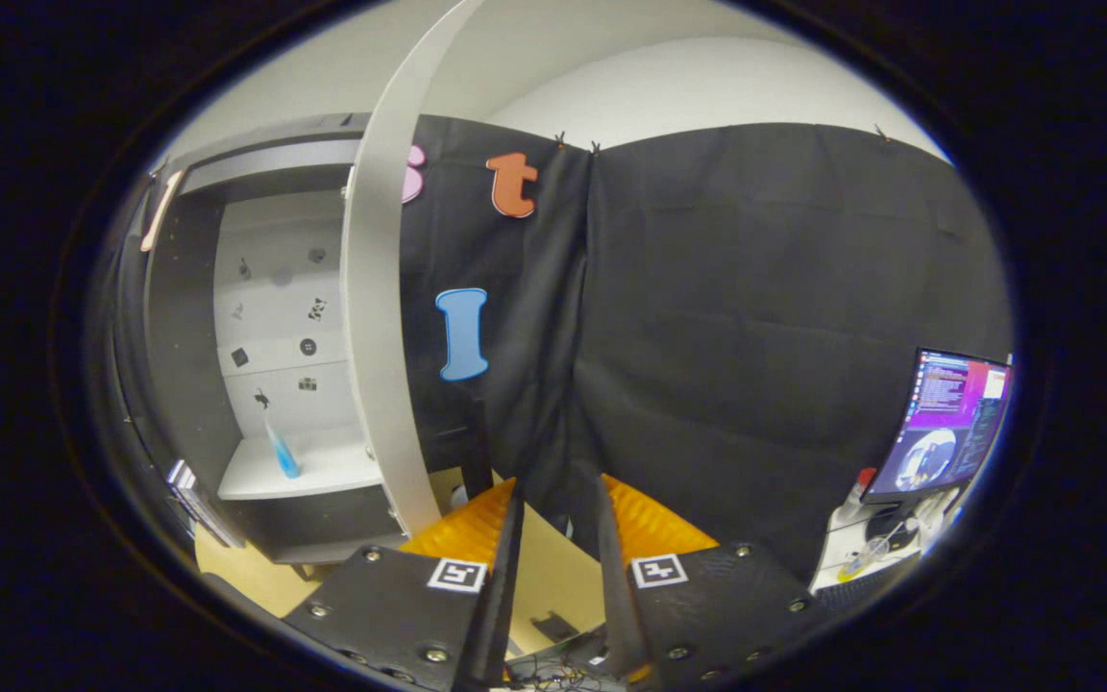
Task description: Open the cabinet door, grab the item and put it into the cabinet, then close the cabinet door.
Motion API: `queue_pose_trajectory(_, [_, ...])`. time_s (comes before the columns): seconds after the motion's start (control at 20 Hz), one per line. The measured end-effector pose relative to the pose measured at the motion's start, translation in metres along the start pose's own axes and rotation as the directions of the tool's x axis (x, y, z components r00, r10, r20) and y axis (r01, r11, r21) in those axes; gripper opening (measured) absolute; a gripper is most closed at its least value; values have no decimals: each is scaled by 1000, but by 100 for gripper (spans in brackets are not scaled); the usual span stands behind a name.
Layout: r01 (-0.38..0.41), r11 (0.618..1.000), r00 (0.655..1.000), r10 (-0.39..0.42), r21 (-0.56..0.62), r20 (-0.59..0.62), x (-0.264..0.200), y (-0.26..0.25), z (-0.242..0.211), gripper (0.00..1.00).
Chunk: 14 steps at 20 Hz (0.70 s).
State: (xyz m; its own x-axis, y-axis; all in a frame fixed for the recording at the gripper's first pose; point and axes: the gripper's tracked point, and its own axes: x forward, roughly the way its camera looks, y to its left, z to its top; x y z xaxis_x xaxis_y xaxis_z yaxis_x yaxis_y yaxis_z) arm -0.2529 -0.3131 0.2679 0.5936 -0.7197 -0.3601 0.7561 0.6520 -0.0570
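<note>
Cabinet door (376,317): stands open, clearing access; blue item (282,452), seemingly a bottle, shelved inside; tongs (558,509) narrowly parted, holding nothing.

Fisheye on the tongs (558,495), facing booth wall, open cabinet (275,317) near, left.

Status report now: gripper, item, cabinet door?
Gripper open, holding nothing. Blue item already on the cabinet shelf. Cabinet door open, edge just ahead of the fingers, not yet closed.
</note>
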Motion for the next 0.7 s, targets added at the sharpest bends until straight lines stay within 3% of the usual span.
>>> queue_pose_trajectory(0.2, [-57, 998, 998, 57, -22, 3, -5, 12, 2, 40])
queue_pose_trajectory(0.7, [-114, 990, 993, 115, -78, 3, 0, 16, 3, 40])
